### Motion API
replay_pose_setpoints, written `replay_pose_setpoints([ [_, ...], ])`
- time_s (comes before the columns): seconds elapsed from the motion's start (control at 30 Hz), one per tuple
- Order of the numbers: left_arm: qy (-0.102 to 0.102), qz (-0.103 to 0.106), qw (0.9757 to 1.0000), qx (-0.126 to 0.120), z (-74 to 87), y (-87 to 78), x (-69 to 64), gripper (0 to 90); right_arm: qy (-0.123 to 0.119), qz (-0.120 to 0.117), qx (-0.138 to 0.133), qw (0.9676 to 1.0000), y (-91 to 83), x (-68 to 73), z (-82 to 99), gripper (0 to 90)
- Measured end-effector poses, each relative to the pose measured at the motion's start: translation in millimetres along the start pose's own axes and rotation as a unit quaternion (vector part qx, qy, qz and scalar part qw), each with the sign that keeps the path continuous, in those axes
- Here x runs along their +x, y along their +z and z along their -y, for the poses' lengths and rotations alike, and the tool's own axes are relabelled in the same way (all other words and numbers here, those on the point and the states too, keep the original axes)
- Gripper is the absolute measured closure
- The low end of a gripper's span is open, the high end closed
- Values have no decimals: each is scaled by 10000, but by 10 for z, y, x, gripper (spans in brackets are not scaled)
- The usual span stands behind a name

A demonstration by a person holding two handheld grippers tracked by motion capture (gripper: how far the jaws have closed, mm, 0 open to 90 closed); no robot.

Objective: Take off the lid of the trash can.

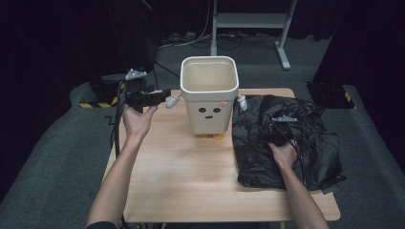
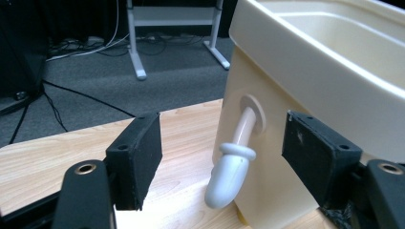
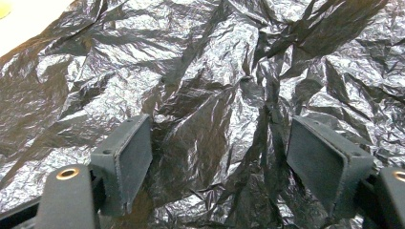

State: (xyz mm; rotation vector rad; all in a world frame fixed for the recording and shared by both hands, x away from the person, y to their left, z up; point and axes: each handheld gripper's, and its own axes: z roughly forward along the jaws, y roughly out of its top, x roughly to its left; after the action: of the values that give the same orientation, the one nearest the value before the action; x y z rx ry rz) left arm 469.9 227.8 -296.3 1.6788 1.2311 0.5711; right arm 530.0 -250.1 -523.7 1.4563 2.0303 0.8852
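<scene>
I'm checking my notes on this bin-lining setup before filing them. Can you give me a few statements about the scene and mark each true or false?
1. The cream bin stands upright on the table. True.
2. The black bag already lines the bin. False: it lies crumpled on the table beside it.
3. The left gripper has its jaws open around the bin's little arm. True.
4. The right gripper is shut on the bag. False: its jaws are open over it.

A grey metal stand [image 1: 250,21] and cables [image 1: 186,40] on carpet [image 1: 57,143].
</scene>
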Motion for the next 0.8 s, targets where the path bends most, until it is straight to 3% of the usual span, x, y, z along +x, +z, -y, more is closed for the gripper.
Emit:
replay_pose_setpoints([
  [0.03,-152,36,9998,-89,-7,8,-11,298,-1,0,-1,10000,0,0,0,235],
  [0.1,-88,52,9999,-38,-31,-8,13,298,-5,-2,-3,10000,0,1,0,236],
  [0.13,-179,55,9998,-98,-37,0,1,300,-7,-2,-5,10000,-1,1,0,236],
  [0.2,-90,53,9999,-51,-48,-11,14,303,-17,-1,-6,10000,0,0,1,237],
  [0.23,-181,62,9997,-119,-62,-7,10,305,-17,-2,-6,10000,0,0,1,237],
  [0.4,-135,110,9998,-123,-113,-20,24,317,-43,-3,-15,10000,0,-1,1,241],
  [0.43,-211,110,9995,-196,-127,-9,9,319,-45,-3,-17,10000,-1,0,1,241],
  [0.47,-113,125,9998,-127,-147,-19,18,322,-41,-1,-15,10000,-1,1,2,241],
  [0.53,-223,134,9994,-217,-163,-6,-8,326,-41,-1,-15,10000,-1,1,2,241],
  [0.57,-62,120,9998,-153,-183,-20,3,328,-45,0,-16,10000,-1,1,2,243],
  [0.6,-28,118,9998,-166,-217,-15,-13,328,-45,-1,-16,10000,-2,3,2,245],
  [0.8,29,167,9996,-208,-331,10,-56,332,-50,-5,-20,10000,-4,8,2,251],
])
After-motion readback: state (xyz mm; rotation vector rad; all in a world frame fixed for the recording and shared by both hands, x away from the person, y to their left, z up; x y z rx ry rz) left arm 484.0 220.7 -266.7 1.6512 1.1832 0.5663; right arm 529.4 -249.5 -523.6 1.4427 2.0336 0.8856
